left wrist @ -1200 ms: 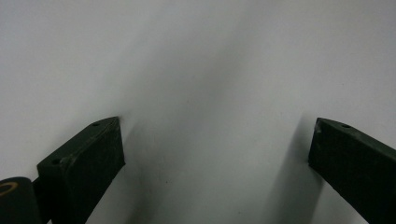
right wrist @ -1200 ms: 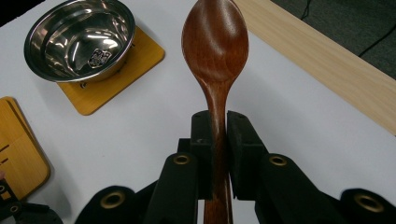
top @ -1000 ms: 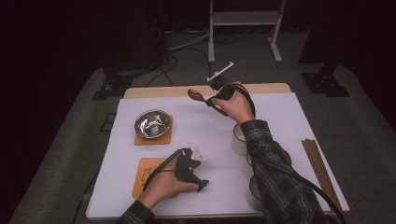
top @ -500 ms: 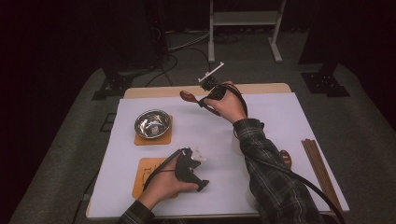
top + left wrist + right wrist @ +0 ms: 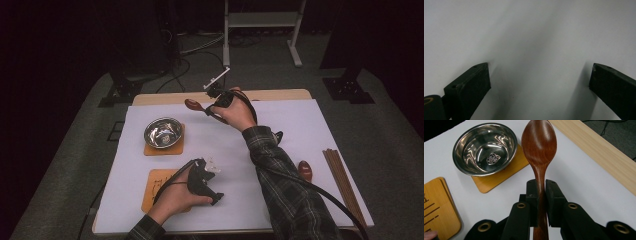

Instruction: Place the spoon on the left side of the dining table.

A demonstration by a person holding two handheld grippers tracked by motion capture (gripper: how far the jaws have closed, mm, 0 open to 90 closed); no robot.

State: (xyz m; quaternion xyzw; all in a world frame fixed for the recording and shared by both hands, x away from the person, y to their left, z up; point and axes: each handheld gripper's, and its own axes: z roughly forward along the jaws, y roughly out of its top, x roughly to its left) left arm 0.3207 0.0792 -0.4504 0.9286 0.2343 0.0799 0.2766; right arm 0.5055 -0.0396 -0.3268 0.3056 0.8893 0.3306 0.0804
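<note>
White-covered desk (image 5: 300,130), dark room. Left tongs (image 5: 202,177), near edge: open, empty. Steel bowl (image 5: 163,132) on coaster, left side. Right tongs (image 5: 216,102), far edge: clamped on wooden spoon (image 5: 539,147), shifted leftward since earlier, likely bound for the bowl.

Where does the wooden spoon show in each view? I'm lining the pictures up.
High view: the wooden spoon is at the table's far edge, held in the right tongs.
Right gripper view: the spoon rises at centre, handle clamped between the pads.
Left gripper view: white table cover between open jaws.
Shared landmark: the steel bowl on its wooden coaster.
</note>
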